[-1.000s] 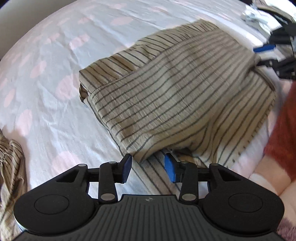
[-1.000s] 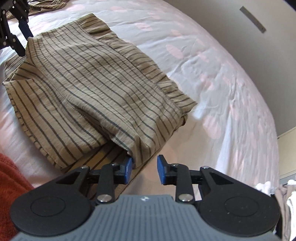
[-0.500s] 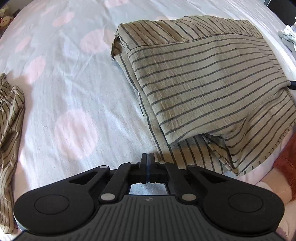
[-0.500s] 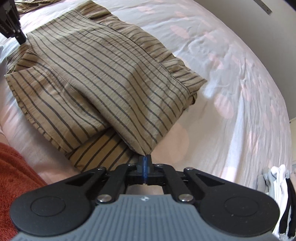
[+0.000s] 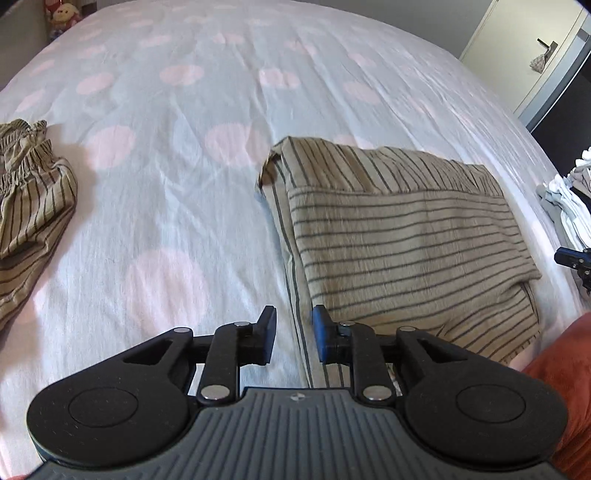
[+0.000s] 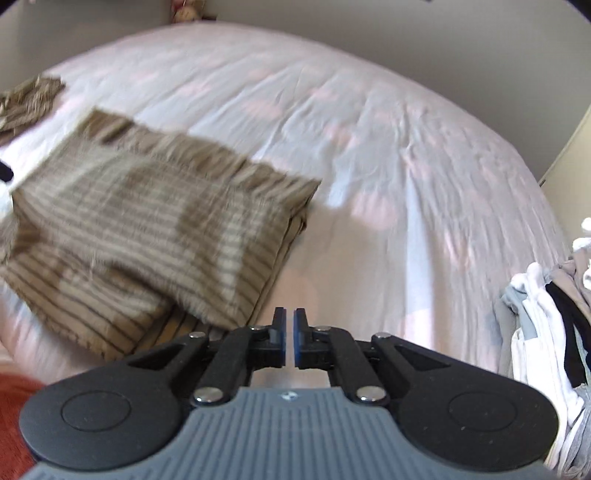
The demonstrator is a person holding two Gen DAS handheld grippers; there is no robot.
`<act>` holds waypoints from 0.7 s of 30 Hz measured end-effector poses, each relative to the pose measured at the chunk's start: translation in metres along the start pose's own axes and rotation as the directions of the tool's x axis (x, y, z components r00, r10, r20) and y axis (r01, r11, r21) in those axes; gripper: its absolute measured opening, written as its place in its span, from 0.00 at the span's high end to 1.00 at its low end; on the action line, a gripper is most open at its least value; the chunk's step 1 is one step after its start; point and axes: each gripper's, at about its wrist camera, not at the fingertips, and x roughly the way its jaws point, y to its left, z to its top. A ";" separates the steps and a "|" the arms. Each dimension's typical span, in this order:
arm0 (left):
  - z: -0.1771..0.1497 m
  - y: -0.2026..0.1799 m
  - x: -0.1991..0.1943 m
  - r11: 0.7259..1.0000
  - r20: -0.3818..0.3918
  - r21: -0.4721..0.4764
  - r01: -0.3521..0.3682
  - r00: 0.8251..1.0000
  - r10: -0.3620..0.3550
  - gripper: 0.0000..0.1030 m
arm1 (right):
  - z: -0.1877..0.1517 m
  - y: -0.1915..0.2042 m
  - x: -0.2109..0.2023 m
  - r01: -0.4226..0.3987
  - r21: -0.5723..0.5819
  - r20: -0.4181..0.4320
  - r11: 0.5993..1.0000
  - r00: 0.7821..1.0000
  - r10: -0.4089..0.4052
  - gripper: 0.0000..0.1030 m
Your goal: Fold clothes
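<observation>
The folded striped garment [image 5: 399, 243] lies on the bed [image 5: 192, 192], near its front edge, beige with thin dark stripes, an upper layer doubled over a lower one whose hem shows along the side nearest the person. No label, brand or writing can be read on it; in the right wrist view the cloth [image 6: 147, 236] is blurred.

The left gripper [image 5: 294, 334] hovers over the garment's near left corner with its blue pads apart, holding nothing; a strip of the lower layer runs beneath the gap. The right gripper [image 6: 290, 341] is off the garment's right corner over bare sheet, its pads parted by only a narrow slit, nothing between them.

A second striped piece [image 5: 29, 206] lies crumpled toward the bed's left edge, well apart. A pile of white, grey and black clothes [image 6: 546, 325] sits at the right edge. A rust-red sleeve [image 5: 554, 369] shows at the front. A soft toy [image 5: 64, 16] stands beyond the far left corner, and a door with a handle [image 5: 546, 44] beyond the far right.
</observation>
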 end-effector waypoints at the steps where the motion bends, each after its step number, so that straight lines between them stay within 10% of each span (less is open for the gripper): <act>1: 0.003 -0.001 0.000 1.000 0.013 -0.002 0.018 1.000 -0.018 0.82 | 0.003 -0.001 -0.002 0.000 0.011 0.012 1.000 1.000 0.000 0.91; 5: 0.017 0.007 0.002 0.991 0.113 -0.080 0.105 0.989 -0.096 0.73 | 0.019 -0.004 -0.006 -0.016 0.096 0.090 0.995 0.996 0.007 0.57; 21: 0.055 0.030 0.054 0.948 0.367 -0.220 0.230 0.920 -0.138 0.56 | 0.037 -0.046 0.075 -0.188 0.567 0.250 0.802 0.967 0.051 0.56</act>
